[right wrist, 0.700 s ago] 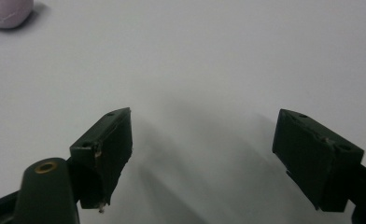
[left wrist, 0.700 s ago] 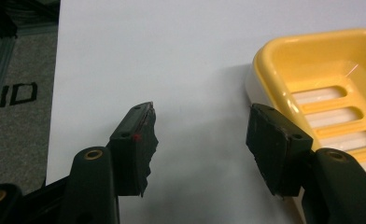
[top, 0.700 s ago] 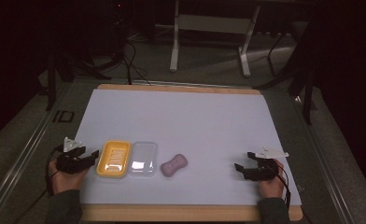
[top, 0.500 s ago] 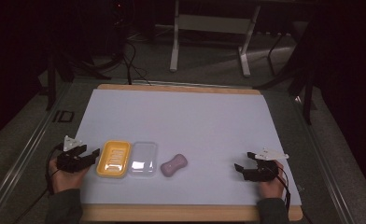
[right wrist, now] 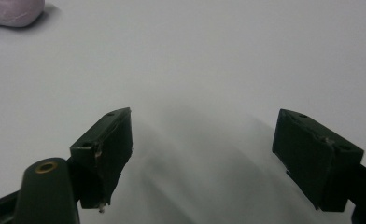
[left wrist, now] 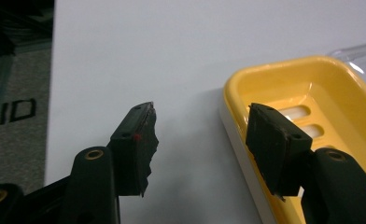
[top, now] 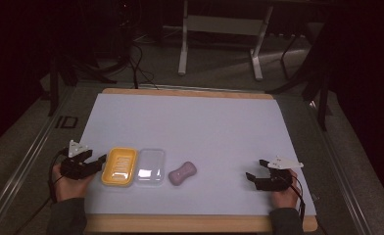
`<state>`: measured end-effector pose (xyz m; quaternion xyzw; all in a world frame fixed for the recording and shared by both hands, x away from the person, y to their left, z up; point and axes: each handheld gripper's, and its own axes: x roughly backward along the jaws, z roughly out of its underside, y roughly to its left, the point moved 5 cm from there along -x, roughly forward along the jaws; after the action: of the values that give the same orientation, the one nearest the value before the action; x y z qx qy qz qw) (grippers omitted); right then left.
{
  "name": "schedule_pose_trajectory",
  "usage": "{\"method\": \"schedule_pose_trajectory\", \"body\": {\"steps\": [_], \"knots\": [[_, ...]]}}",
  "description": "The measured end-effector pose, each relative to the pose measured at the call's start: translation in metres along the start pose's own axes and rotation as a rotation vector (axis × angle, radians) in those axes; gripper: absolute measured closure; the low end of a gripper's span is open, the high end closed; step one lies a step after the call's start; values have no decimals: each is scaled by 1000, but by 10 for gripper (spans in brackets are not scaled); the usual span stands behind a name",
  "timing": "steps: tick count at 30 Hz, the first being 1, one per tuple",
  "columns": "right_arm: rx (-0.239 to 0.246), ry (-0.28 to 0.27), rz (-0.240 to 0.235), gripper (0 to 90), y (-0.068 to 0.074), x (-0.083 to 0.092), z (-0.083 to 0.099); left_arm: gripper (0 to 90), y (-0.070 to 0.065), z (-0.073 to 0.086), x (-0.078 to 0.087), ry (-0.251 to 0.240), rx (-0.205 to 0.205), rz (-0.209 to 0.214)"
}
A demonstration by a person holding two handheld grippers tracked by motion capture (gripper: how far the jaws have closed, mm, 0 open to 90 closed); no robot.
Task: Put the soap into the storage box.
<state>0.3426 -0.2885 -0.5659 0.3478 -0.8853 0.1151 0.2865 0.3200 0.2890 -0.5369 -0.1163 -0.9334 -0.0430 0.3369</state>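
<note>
At the near left of the white-covered table, the left gripper is held with its jaws partly spread around the near rim of a yellow soap dish. From the left gripper view, one jaw is seen outside the dish over the bare mat and the other over its slotted tray; whether the pads already touch the wall cannot be told, and nothing is seen pinched yet. A clear lid lies touching the dish on its right, and a pink soap bar rests just beside the lid, farther right. Well apart at the near right, the right gripper is held low over empty mat, its jaws spread wide with nothing between them; the soap is glimpsed at the far left corner of the right gripper view.

The dish is judged to be light, stiff moulded plastic with a glossy, slippery finish, so it could skate across the mat or twist out of a shallow pinch. Its thin raised wall is judged the best hold, taken at the middle of the short end with one pad inside and one outside. A firm, square squeeze is advised, since an off-centre grip would let the far end sag or swing.
</note>
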Motion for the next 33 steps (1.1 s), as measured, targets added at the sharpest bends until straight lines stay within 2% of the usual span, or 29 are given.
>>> {"method": "schedule_pose_trajectory", "body": {"steps": [7,15,22,25,27,29,33], "knots": [[5,-5,2,197,0,0,0,426,-6,-8,9,-20,-14,21],[11,-15,9,197,1,1,0,424,-20,-17,14,-5,-56,56],[15,-23,18,197,1,2,0,424,-35,-26,16,12,-73,91],[14,-23,20,197,2,2,0,424,-42,-29,16,26,-75,108],[18,-22,21,197,2,2,0,423,-45,-31,15,47,-96,114],[23,-22,23,197,2,2,0,422,-47,-31,15,54,-93,121],[27,-20,28,197,3,2,0,423,-53,-33,14,91,-124,134]]}}
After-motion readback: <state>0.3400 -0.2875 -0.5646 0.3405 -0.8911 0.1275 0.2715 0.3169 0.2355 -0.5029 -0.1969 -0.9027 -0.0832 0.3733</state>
